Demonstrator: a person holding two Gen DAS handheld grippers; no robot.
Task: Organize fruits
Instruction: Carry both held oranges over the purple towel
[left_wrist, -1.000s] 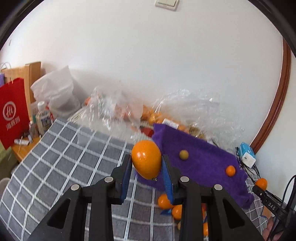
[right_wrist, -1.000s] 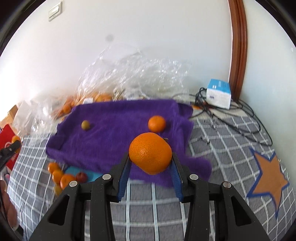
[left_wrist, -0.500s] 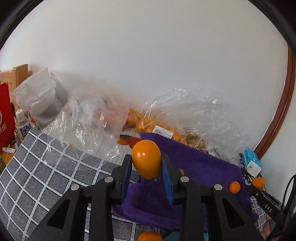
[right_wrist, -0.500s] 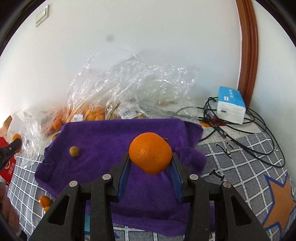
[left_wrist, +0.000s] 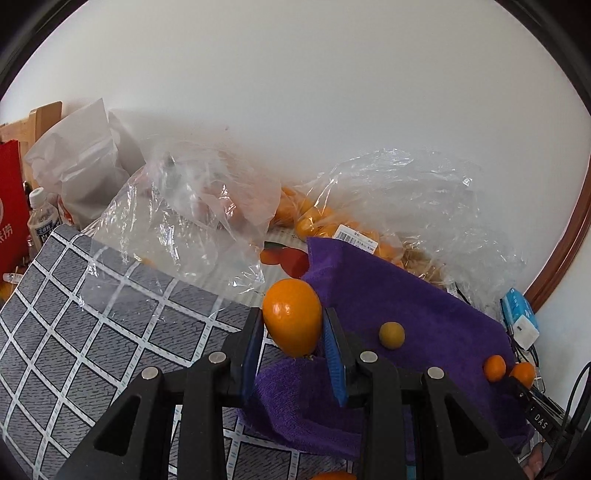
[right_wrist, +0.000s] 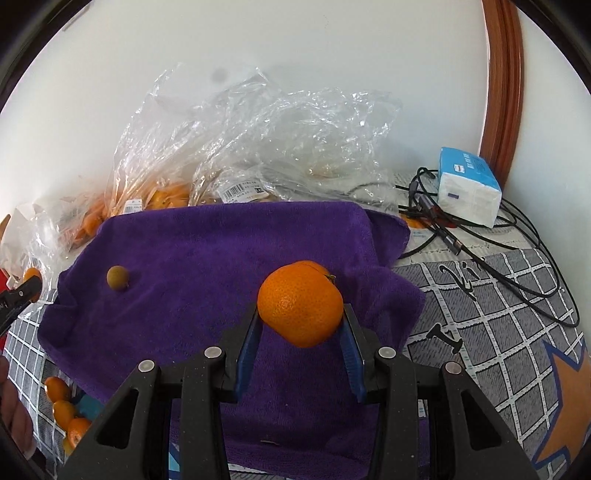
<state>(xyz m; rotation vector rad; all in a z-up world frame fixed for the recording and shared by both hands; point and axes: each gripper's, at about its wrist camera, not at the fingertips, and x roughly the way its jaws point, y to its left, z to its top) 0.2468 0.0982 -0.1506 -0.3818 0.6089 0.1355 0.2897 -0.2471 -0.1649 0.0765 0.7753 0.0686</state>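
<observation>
My left gripper (left_wrist: 293, 332) is shut on a smooth oval orange (left_wrist: 292, 320), held above the left edge of a purple towel (left_wrist: 424, 317). My right gripper (right_wrist: 301, 328) is shut on a round mandarin (right_wrist: 300, 303), held above the right part of the same towel (right_wrist: 207, 251). A small brownish-yellow fruit (left_wrist: 392, 335) lies on the towel and also shows in the right wrist view (right_wrist: 118, 278). A small orange fruit (left_wrist: 494, 367) lies near the towel's far right; behind my mandarin another orange fruit is mostly hidden.
Clear plastic bags (left_wrist: 207, 221) of oranges lie against the white wall (right_wrist: 258, 122). A tissue pack (right_wrist: 467, 184) and cables (right_wrist: 480, 254) are at the right. Several small oranges (right_wrist: 62, 410) lie off the towel's left. A bottle (left_wrist: 42, 218) and red bag (left_wrist: 9, 206) stand far left.
Both grippers have moved forward over the towel, each still holding its fruit. The left one has moved right and lower, so the brownish fruit shows again in its view.
</observation>
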